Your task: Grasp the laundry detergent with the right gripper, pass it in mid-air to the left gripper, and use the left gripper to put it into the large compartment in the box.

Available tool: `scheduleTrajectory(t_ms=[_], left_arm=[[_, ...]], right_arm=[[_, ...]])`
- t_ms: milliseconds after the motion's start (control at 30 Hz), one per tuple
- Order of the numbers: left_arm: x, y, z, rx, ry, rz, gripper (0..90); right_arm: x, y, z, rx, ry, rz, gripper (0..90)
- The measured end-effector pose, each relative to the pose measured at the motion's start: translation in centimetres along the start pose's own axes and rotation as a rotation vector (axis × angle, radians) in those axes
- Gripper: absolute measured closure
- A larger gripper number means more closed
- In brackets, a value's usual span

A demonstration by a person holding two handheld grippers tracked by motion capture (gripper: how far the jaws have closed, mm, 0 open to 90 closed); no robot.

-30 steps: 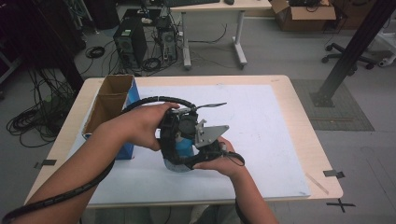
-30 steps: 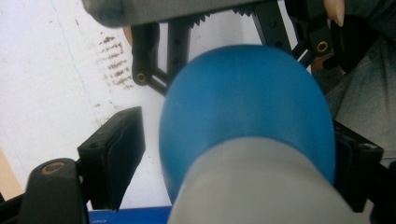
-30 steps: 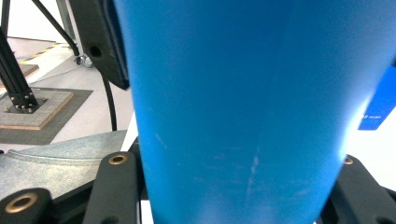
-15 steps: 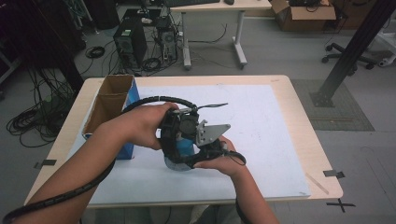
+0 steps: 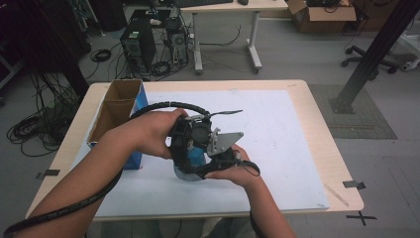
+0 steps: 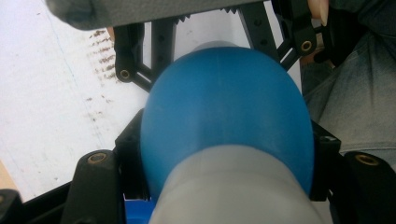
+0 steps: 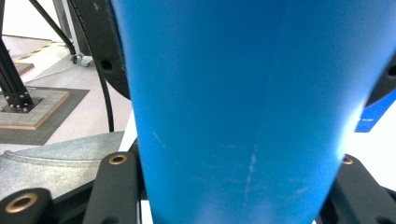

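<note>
Item 1, table [image 5: 317, 148], with white sheet [image 5: 277, 148] laid across its top: work surface.

Item 2, cardboard box [image 5: 115, 110], blue-sided, standing open at the table's left edge. Its inside looks bare; the bottom is partly out of sight.

Item 3, blue bottle [image 5: 194, 156] with a grey end section, held above the near-centre of the sheet, between both hands. Contents cannot be told.

Item 4, left gripper [image 6: 224, 154]: jaws have just been closing and now clamp the bottle's rounded blue shoulder, next to the grey part.

Item 5, right gripper [image 7: 233, 186]: jaws clamped on the blue body.

Risks, as judged:
- The shoulder is curved and smooth, so the left grip may slide off if the hands twist or pull apart.
- If a cap comes loose with the bottle tilted, any contents could spill on the sheet.
- The two tools sit close together; the linkages may foul each other.
</note>
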State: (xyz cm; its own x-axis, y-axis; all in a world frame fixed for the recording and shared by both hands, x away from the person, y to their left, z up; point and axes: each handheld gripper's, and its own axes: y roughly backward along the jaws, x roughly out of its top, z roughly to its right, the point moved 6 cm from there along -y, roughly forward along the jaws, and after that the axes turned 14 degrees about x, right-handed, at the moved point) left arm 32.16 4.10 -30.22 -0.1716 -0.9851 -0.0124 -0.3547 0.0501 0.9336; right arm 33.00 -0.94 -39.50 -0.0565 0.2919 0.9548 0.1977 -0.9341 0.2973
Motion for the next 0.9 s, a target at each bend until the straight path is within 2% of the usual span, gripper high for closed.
scheduleTrajectory(t_ms=[233,367,733,900], left_arm=[[0.1,0.1,-0.1,0.009,0.003,0.003,36.9],[0.2,0.2,-0.1,0.007,0.003,-0.014,37.2],[0.3,1.1,-0.1,0.0,0.009,-0.059,37.7],[0.4,1.1,-0.2,0.0,0.01,-0.06,37.7]], right_arm=[[0.1,0.2,0.0,-0.009,-0.01,0.0,46.0],[0.2,0.3,0.0,-0.008,0.001,-0.004,45.8],[0.6,0.1,-0.1,-0.014,0.024,0.037,43.9],[0.7,0.2,-0.1,-0.008,0.026,0.044,44.0]])
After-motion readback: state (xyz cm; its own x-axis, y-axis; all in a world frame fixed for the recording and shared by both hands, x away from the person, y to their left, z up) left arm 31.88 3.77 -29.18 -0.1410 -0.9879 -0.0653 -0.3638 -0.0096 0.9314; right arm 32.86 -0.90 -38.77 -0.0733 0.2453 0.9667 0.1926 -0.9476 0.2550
